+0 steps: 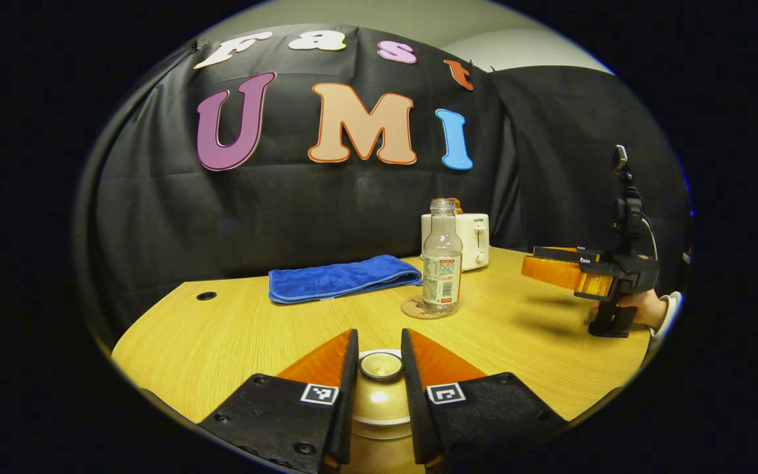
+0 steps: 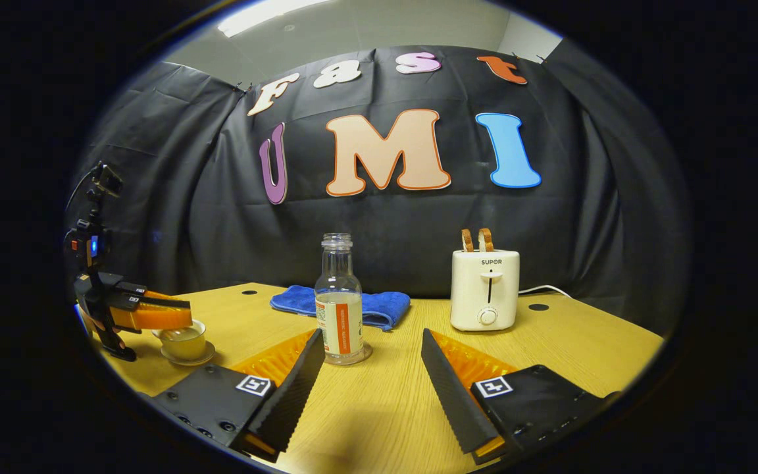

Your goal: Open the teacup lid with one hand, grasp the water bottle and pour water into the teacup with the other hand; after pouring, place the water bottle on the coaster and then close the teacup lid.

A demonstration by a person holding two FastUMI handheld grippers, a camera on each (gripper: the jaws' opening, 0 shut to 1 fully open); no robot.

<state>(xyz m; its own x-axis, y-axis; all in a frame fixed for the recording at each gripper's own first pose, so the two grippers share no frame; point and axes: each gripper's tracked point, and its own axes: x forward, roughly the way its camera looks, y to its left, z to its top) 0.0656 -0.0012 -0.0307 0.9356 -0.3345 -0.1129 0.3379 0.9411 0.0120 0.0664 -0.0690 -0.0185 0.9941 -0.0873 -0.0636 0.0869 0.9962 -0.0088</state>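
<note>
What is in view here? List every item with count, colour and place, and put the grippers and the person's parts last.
table: one, light wood, under everything.
teacup: one, pale, on a saucer at the table's left, lid on it.
water bottle: one, clear, uncapped, mid-table.
coaster: one, brown, under the water bottle.
towel: one, blue, folded, behind the water bottle.
toaster: one, white, two slices in it, at the back right.
left gripper: orange and black, fingers either side of the lid knob.
right gripper: orange and black, open, short of the water bottle.
hand: one, white cuff, holding the right gripper.
</note>
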